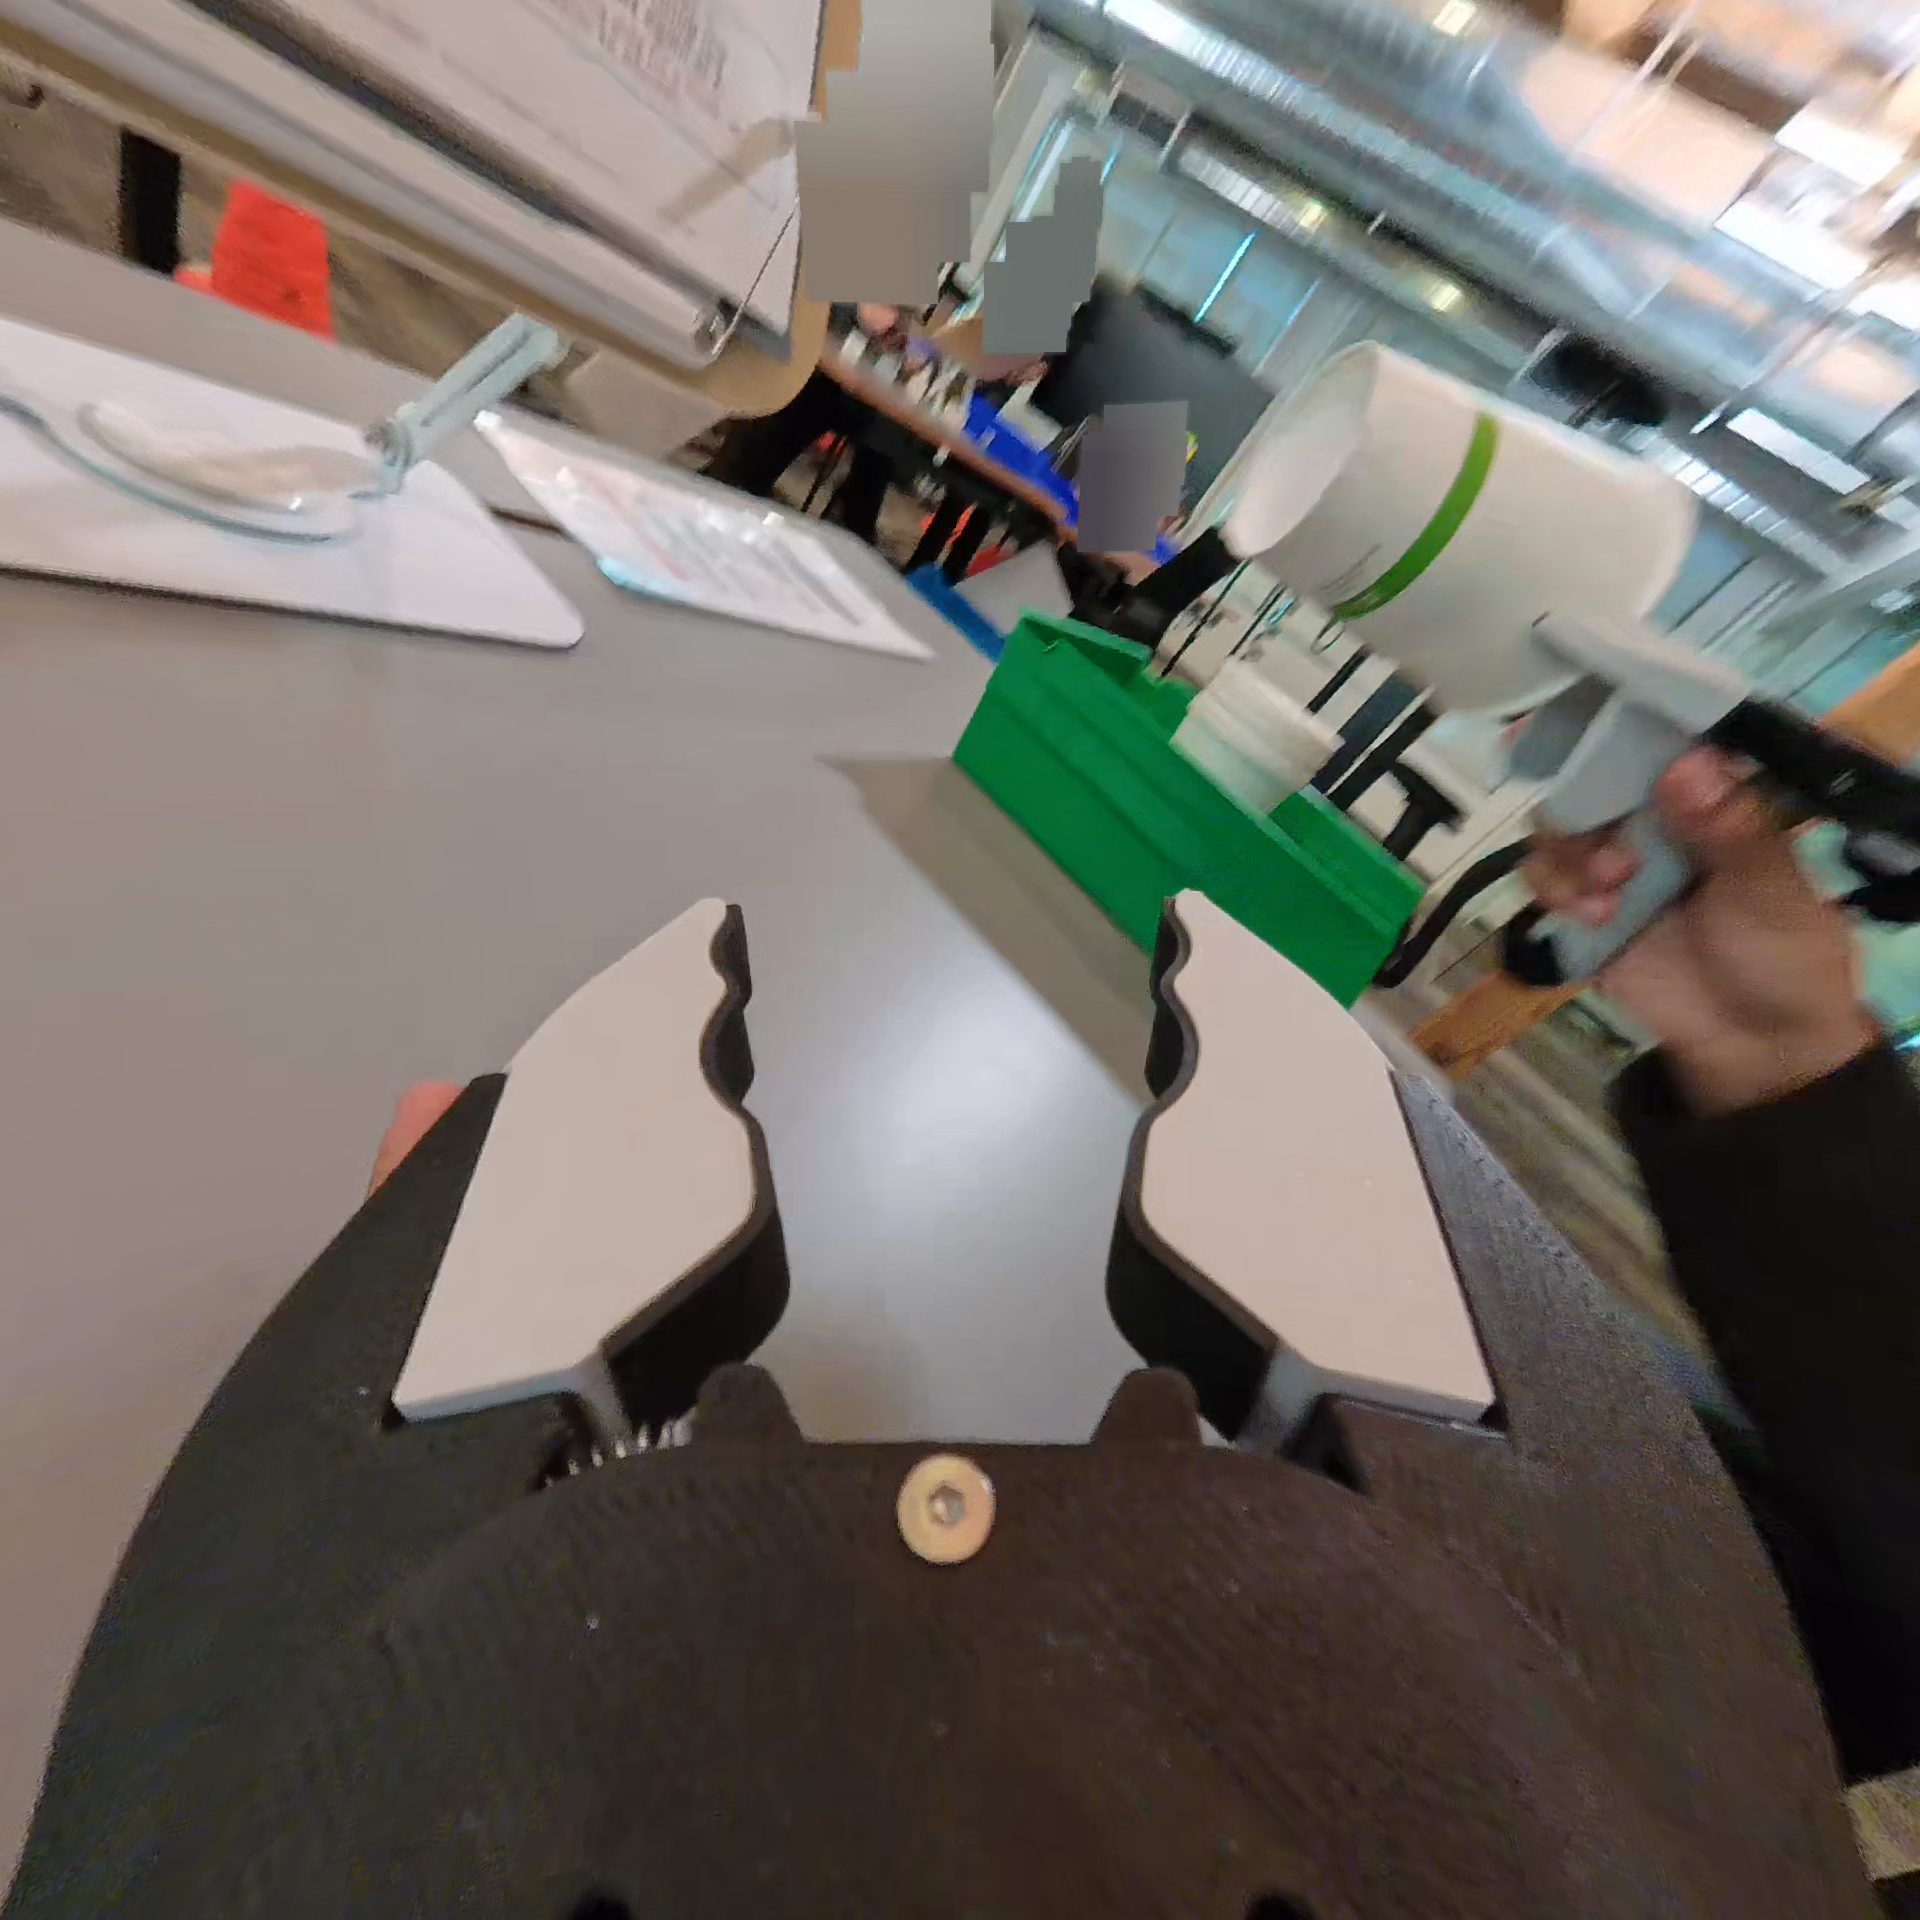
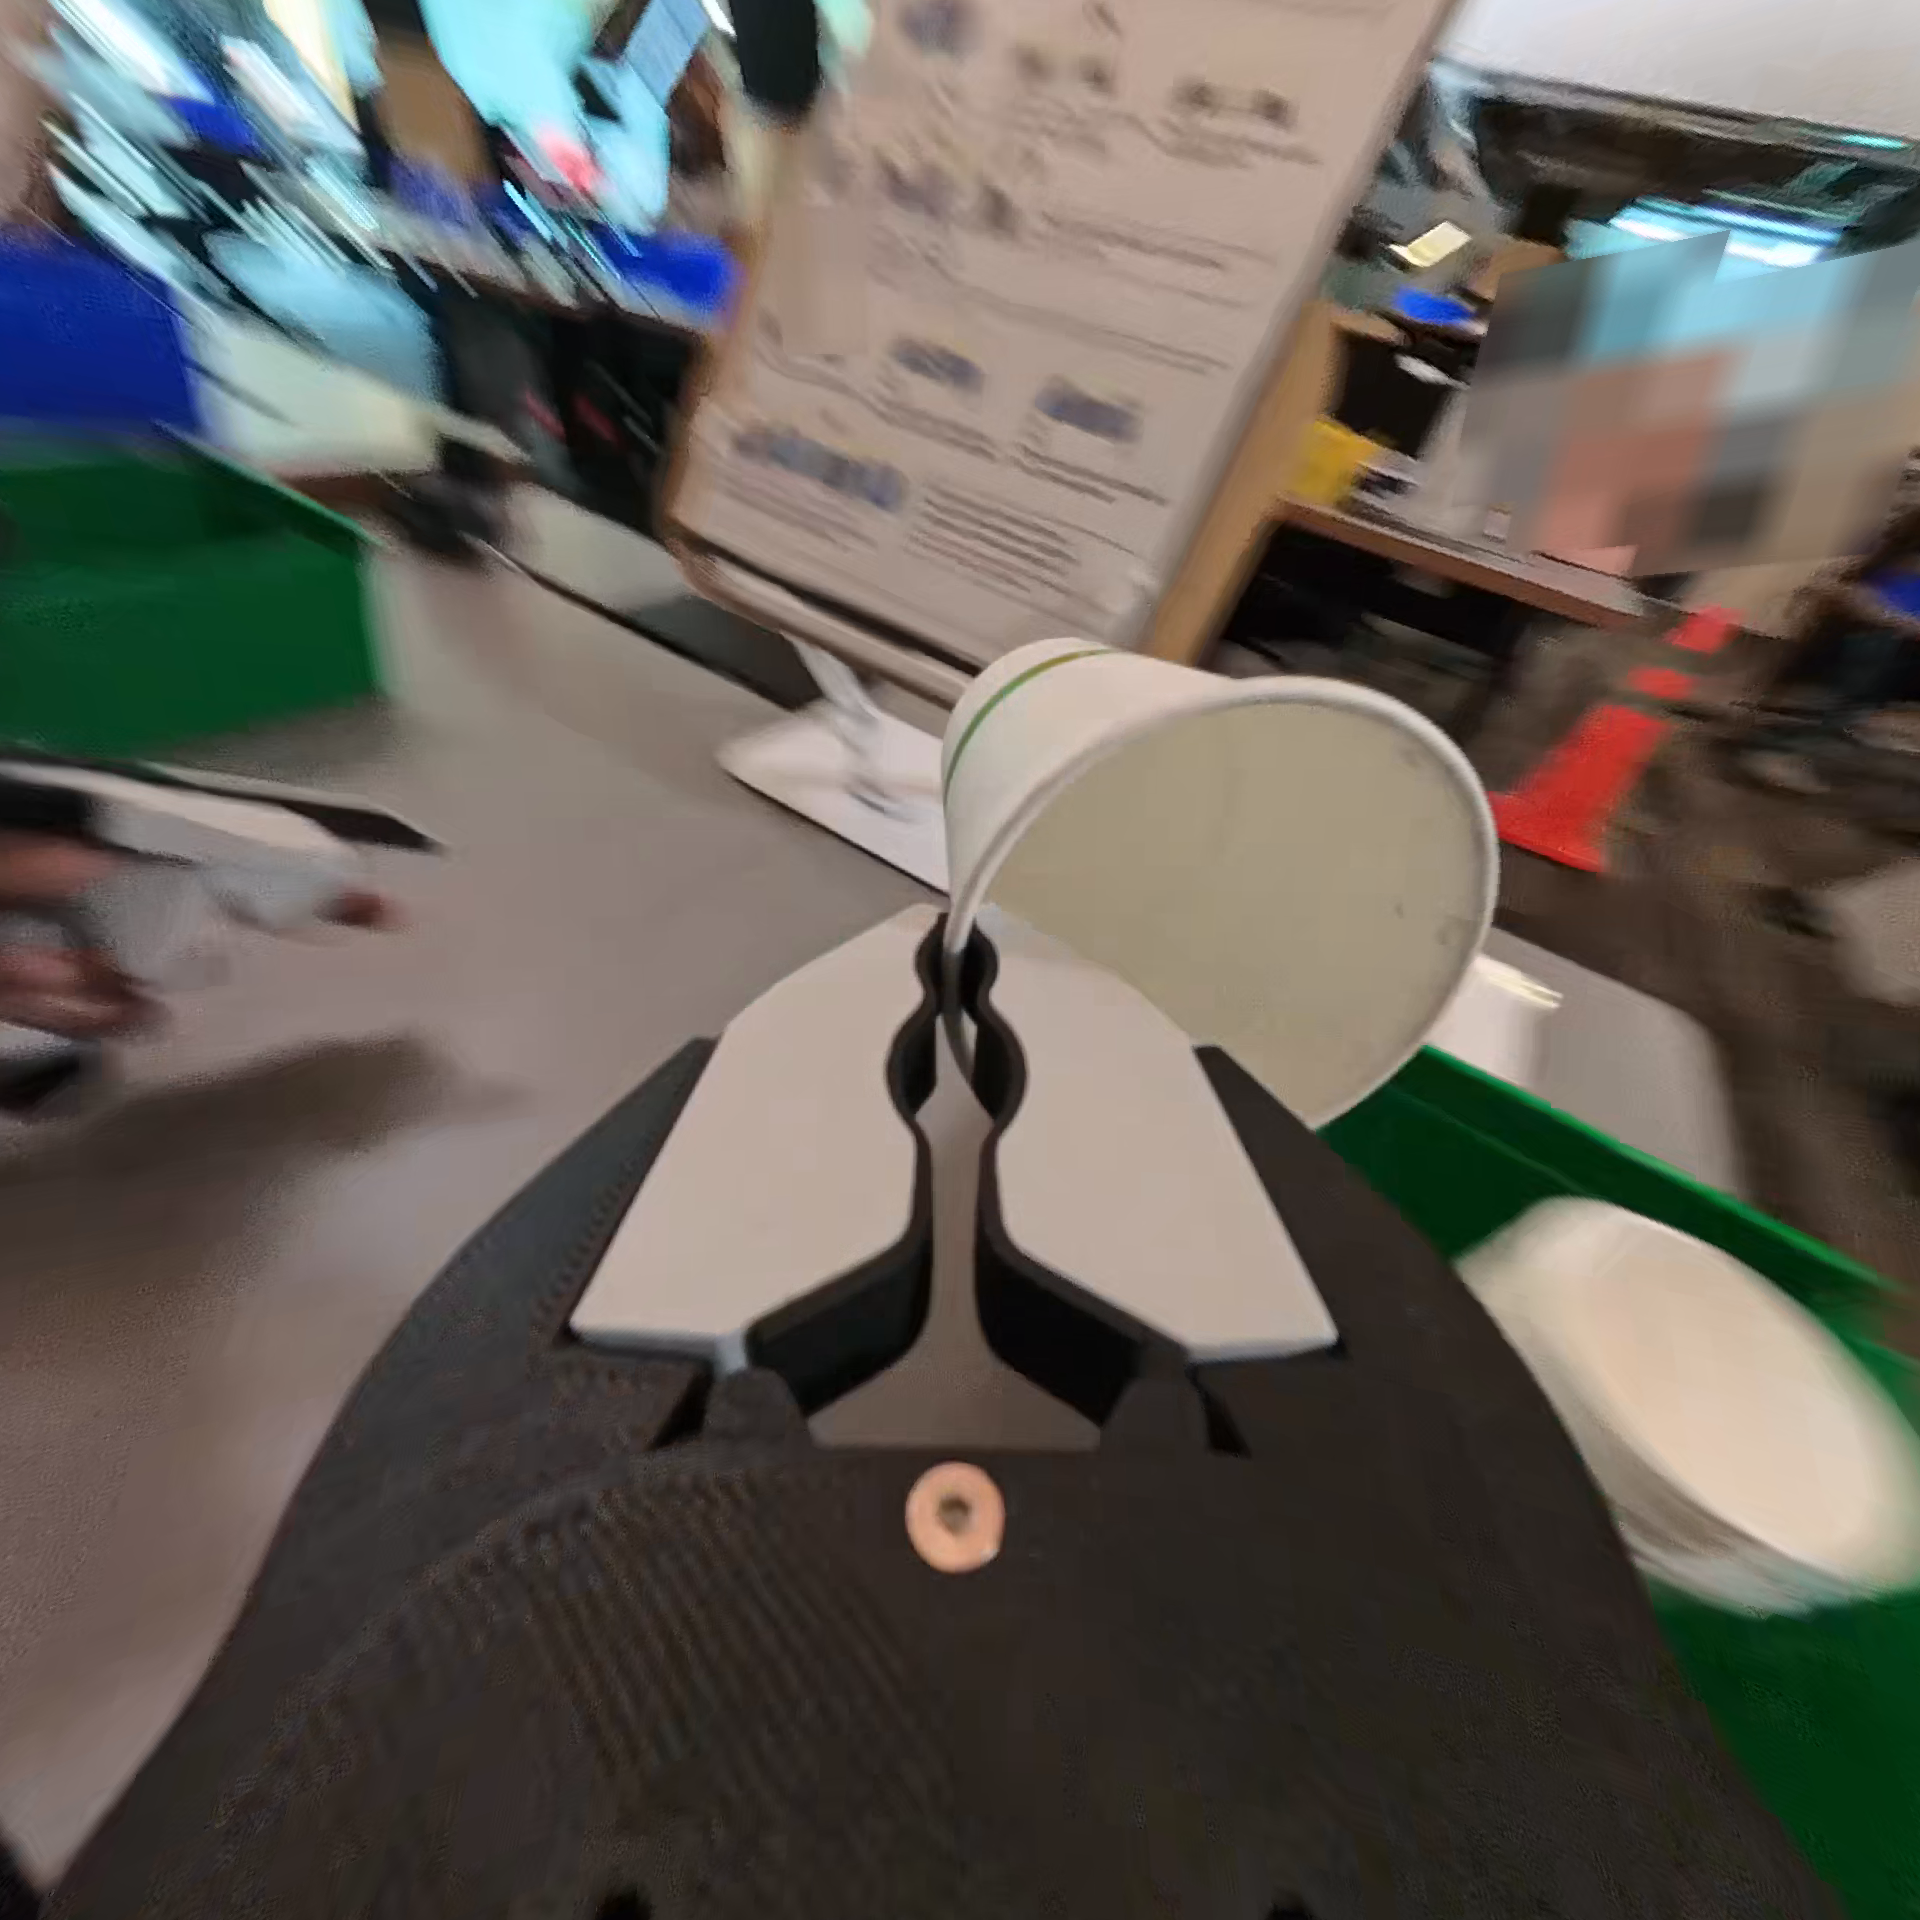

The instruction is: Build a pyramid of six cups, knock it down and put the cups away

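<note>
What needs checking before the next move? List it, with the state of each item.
1. Right gripper grip on the cup: ok, the jaws are shut on the rim wall.
2. Cup empty: ok, its tilted inside looks bare.
3. Cup secure: cannot tell, only a thin edge is pinched and the cup hangs sideways.
4. Left gripper: ok, open and holding nothing above the grey table.
5. Green bin: ok, it sits at the table edge with a stack of white cups in it.
6. Grippers apart: ok, the cup is held up and to the right of the left gripper, no contact.
</note>
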